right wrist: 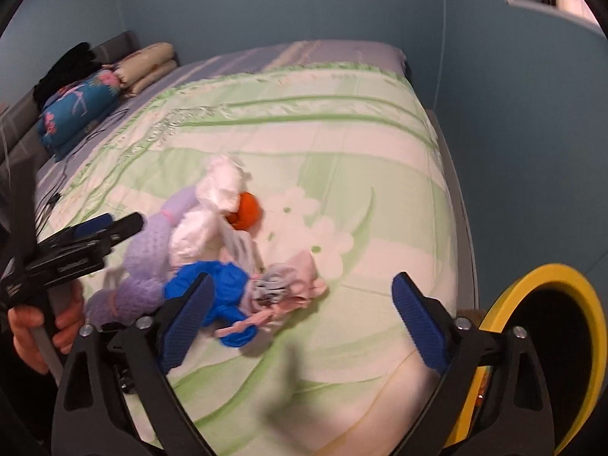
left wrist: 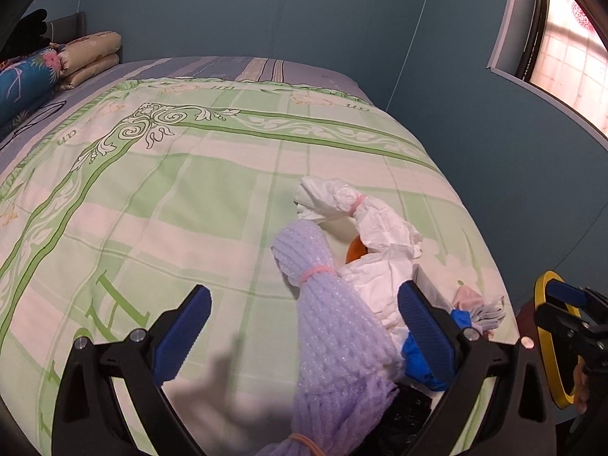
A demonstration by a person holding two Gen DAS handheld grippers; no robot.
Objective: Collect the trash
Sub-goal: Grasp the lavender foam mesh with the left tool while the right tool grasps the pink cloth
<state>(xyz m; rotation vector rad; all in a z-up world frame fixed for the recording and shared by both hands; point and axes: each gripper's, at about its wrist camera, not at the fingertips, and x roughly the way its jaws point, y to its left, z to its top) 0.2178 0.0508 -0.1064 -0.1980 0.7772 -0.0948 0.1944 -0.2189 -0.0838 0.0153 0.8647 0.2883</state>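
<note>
We see soft, even indoor light on the quilt [left wrist: 190, 174]. The window [left wrist: 566, 64] at upper right is blown out to pinkish glare. Blurred grey shadows lie on the quilt low in both views. Left wrist view: sharp mid-frame, but the lavender foam bundle [left wrist: 334, 342] goes soft near the lens. Right wrist view is smeared throughout. Fisheye bends both; dark vignette at corners.

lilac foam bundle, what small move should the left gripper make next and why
Probably ease the left gripper forward and close on the lilac foam bundle: its fingers stand open, the bundle already lies between them, and the yellow-rimmed bin waits beside the bed.
</note>
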